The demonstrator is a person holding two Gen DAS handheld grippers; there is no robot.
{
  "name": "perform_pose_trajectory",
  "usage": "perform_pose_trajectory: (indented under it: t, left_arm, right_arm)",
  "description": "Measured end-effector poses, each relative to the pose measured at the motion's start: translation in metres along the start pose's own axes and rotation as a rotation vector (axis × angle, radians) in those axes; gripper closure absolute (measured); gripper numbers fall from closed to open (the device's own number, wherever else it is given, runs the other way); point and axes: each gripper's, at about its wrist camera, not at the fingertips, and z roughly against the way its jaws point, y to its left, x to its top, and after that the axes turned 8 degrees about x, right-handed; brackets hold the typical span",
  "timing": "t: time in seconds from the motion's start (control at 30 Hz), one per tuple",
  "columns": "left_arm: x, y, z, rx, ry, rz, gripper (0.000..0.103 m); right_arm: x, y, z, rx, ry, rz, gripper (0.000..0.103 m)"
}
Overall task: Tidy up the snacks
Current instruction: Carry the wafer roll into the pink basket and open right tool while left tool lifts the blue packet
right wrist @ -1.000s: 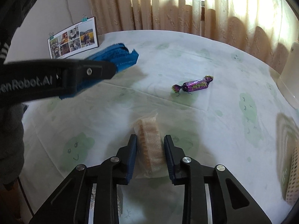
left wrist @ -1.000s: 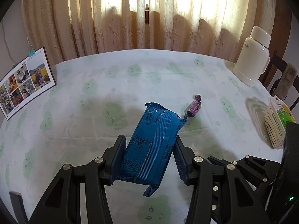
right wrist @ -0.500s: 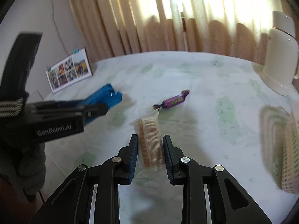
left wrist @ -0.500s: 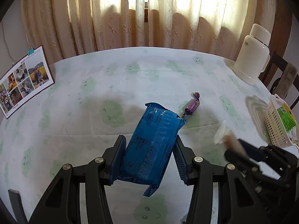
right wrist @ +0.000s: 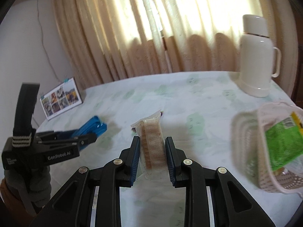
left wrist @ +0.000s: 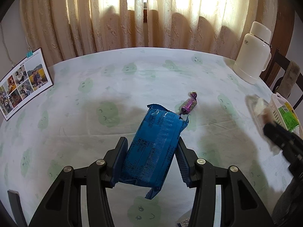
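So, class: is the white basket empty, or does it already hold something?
Not empty. In the right wrist view a green packet sits inside the basket; something more lies beneath it, too blurred to identify.

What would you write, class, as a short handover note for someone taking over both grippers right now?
Left gripper: shut on the blue packet, held above the table.
Right gripper: shut on the wafer pack, in the air near the basket.
Basket: at the right side of the table, already holding a green packet.
Purple candy: on the cloth, untouched.
Left to do: wafer pack, blue packet and candy into the basket.
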Motion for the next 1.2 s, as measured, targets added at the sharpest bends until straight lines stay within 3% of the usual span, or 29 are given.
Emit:
perform_pose_trajectory:
  t: [0.87, 1.03, 1.2]
  left_arm:
    - [-0.003, -0.039, 0.023, -0.049, -0.028, -0.046, 0.056]
    - [-0.001, -0.053, 0.028, -0.057, -0.035, -0.069, 0.056]
    - [0.002, -0.069, 0.035, -0.069, -0.047, -0.098, 0.056]
  right_arm:
    - [0.006, -0.115, 0.124, -0.292, -0.286, -0.244, 0.075]
    - [0.0, -0.142, 0.131, -0.34, -0.292, -0.302, 0.075]
    - [-0.009, -0.161, 0.12, -0.36, -0.241, -0.331, 0.074]
